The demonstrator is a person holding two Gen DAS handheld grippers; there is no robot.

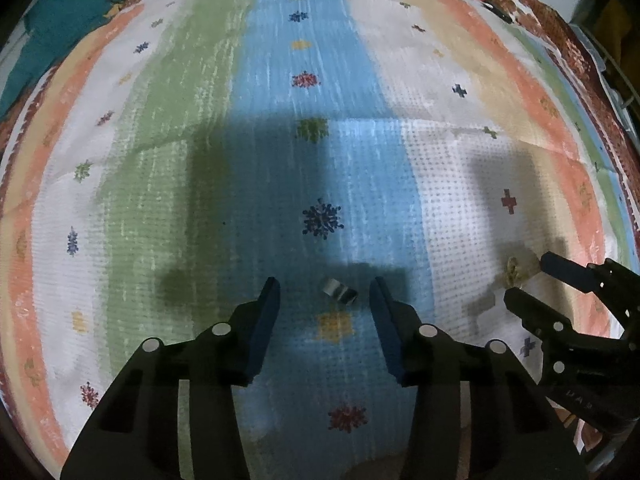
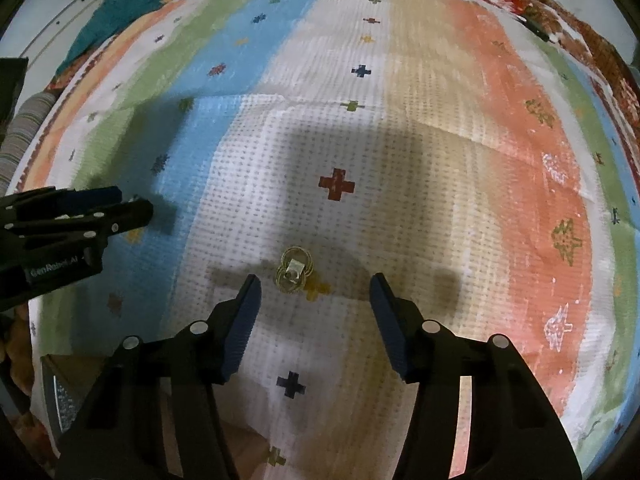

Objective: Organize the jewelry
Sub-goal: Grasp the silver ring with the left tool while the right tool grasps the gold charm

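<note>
rings (image 1: 339, 291) long axis slants down-right (lying flat) | left gripper (image 1: 325, 295) open | right gripper (image 2: 315, 289) open

A woven cloth (image 1: 168, 168) is covering the surface, looking matt and coarse, its striped print worn and patchy. The left tool (image 1: 324, 300) and right tool (image 2: 314, 292) are showing matt black plastic with shiny metal pins, their fingers (image 2: 242, 328) faced in ribbed blue rubber. Two rings (image 1: 339, 291) are looking like dull metal; the earrings (image 2: 293, 270) are gleaming like gold wire.
</note>
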